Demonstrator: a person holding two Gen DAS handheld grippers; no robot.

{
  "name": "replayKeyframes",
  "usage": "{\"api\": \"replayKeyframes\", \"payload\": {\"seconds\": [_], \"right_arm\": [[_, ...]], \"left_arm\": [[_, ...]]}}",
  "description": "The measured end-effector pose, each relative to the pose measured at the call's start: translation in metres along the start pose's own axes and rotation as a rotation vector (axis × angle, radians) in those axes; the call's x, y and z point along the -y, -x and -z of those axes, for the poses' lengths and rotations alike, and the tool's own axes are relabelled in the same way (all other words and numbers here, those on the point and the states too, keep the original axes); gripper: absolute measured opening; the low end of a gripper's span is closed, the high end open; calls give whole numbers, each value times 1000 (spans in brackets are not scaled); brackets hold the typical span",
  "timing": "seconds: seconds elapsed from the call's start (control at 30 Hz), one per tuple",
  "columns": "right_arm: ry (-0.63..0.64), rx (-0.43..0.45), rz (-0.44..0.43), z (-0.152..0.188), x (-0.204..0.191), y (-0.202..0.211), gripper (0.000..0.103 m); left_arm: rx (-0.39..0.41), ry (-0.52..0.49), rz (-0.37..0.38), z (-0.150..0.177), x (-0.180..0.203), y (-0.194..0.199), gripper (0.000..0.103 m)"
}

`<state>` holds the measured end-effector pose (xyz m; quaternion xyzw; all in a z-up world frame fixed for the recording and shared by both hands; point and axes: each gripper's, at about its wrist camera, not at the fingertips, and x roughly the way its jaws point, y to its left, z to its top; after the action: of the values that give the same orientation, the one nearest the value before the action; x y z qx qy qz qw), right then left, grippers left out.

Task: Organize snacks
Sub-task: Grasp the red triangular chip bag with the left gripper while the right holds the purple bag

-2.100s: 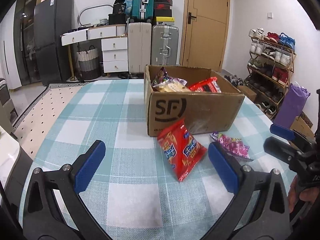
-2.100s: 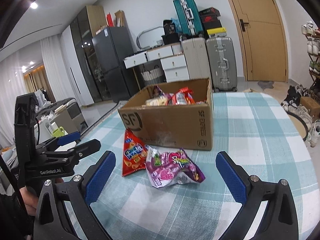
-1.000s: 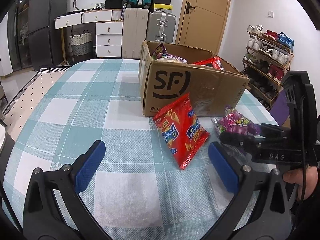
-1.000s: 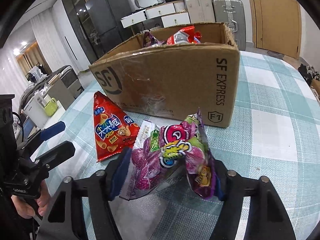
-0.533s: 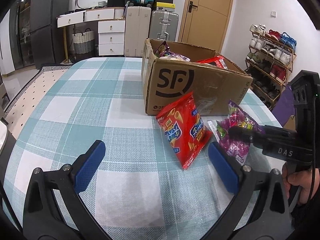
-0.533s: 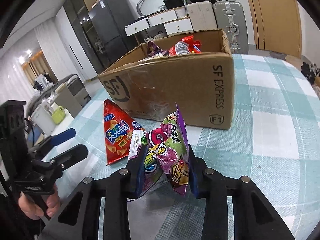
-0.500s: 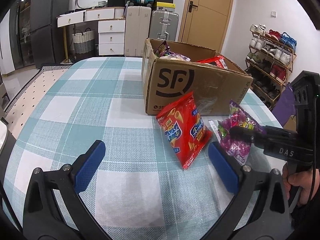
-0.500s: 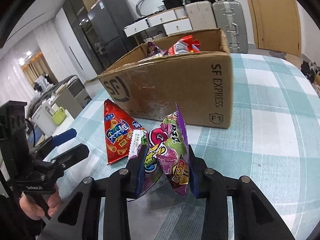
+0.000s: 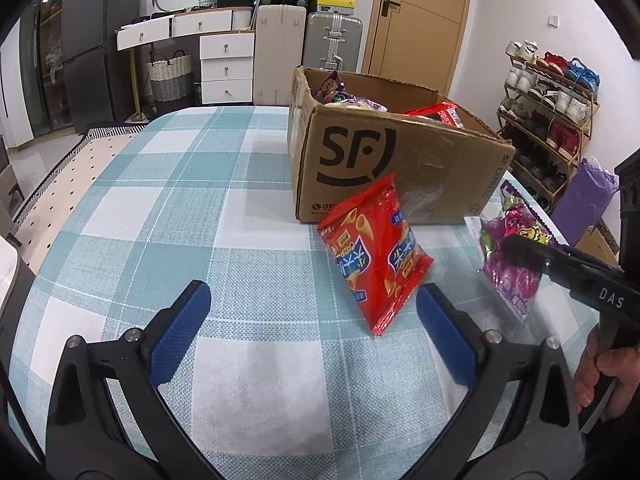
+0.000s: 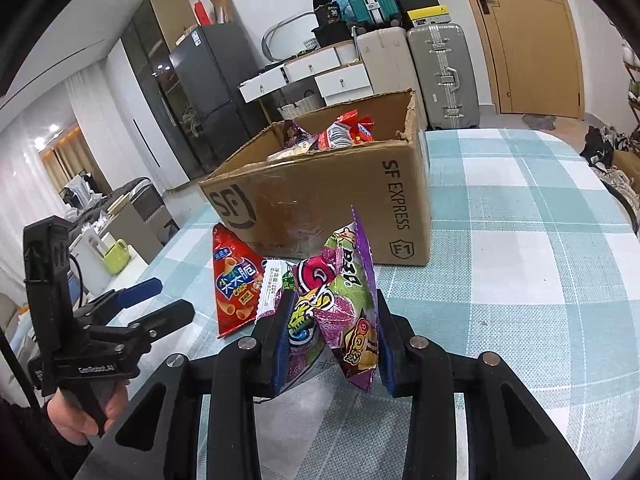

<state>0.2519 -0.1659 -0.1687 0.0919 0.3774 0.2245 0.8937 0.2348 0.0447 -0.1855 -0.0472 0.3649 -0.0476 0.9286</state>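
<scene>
Right wrist view shows the right gripper clenched on a purple candy bag, its two blue pads pressing the crumpled packet from both sides so that it stands folded upright between them, lifted just clear of the checked tablecloth. Just beyond it stands an open cardboard box marked SF Express, already holding several snack packets. A red chip bag lies flat on the cloth in front of the box, near its front wall, to the left of the held packet. At the far left a person's hand grips the handle of the left gripper. From the left wrist view, the left gripper hangs released above the cloth, its blue pads spread wide with nothing between them; the red chip bag lies just ahead of its right pad, and the purple candy bag hangs in the other tool's dark fingers at the right edge.
</scene>
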Motion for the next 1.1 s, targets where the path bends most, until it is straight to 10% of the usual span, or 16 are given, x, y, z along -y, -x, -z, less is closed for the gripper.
{"api": "replayKeyframes", "payload": {"seconds": [1.1], "right_arm": [[-89,110,-42,7,21,26,36]], "left_arm": [[-178,79,-36,-56,34,-80,102]]}}
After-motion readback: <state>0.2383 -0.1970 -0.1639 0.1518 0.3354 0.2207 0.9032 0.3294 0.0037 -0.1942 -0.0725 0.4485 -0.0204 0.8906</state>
